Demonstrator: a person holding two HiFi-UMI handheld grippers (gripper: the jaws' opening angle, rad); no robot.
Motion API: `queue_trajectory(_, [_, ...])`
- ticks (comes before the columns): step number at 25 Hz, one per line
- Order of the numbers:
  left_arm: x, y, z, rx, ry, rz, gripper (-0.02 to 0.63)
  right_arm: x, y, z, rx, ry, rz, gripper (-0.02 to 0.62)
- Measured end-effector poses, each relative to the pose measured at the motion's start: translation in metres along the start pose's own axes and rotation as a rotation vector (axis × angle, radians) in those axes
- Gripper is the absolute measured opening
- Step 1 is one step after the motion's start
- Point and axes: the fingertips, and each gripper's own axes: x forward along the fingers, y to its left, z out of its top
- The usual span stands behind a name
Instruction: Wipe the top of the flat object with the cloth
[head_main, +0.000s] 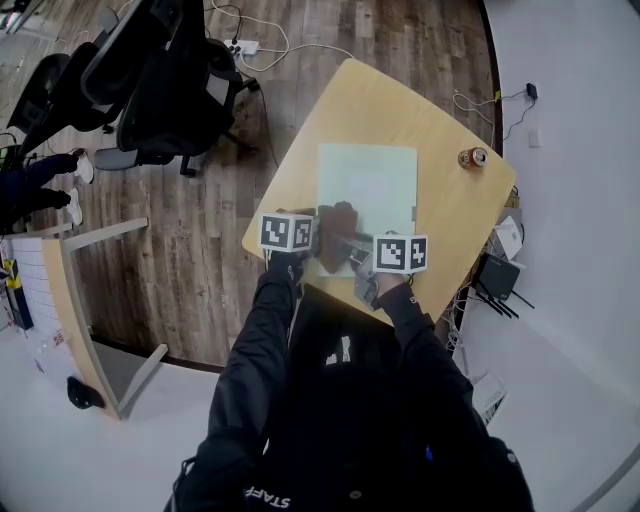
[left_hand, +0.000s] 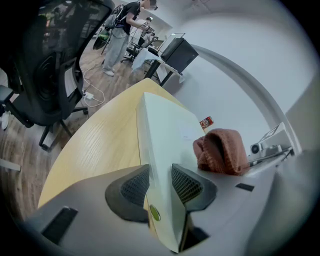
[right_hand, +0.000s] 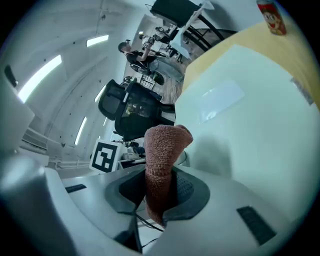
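Observation:
A flat pale green board (head_main: 368, 190) lies on the wooden table (head_main: 400, 110). My left gripper (head_main: 300, 240) is shut on the board's near edge (left_hand: 162, 165), which runs between its two pads. My right gripper (head_main: 350, 252) is shut on a brown knitted cloth (right_hand: 162, 150), and the cloth (head_main: 337, 232) rests bunched on the board's near left part. In the left gripper view the cloth (left_hand: 222, 150) sits on the board just right of my jaws. The board (right_hand: 240, 115) fills most of the right gripper view.
A red drink can (head_main: 472, 157) stands at the table's far right corner. A black office chair (head_main: 165, 80) is beyond the table's left side. Cables and boxes (head_main: 500, 265) lie on the floor to the right. Another desk (head_main: 70, 290) stands at the left.

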Motion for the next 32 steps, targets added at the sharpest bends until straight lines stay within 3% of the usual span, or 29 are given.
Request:
queue_trajectory(10, [-0.002, 0.0, 0.0, 0.008, 0.006, 0.011, 0.153, -0.003, -0.061, -0.011, -0.027, 0.071, -0.213, 0.109])
queue_trajectory(23, [-0.002, 0.001, 0.0, 0.016, 0.011, 0.005, 0.156, -0.067, -0.098, 0.006, -0.084, 0.066, -0.299, 0.109])
queue_trajectory(32, [-0.002, 0.001, 0.0, 0.014, 0.012, 0.007, 0.155, -0.123, -0.126, 0.02, -0.082, 0.004, -0.383, 0.109])
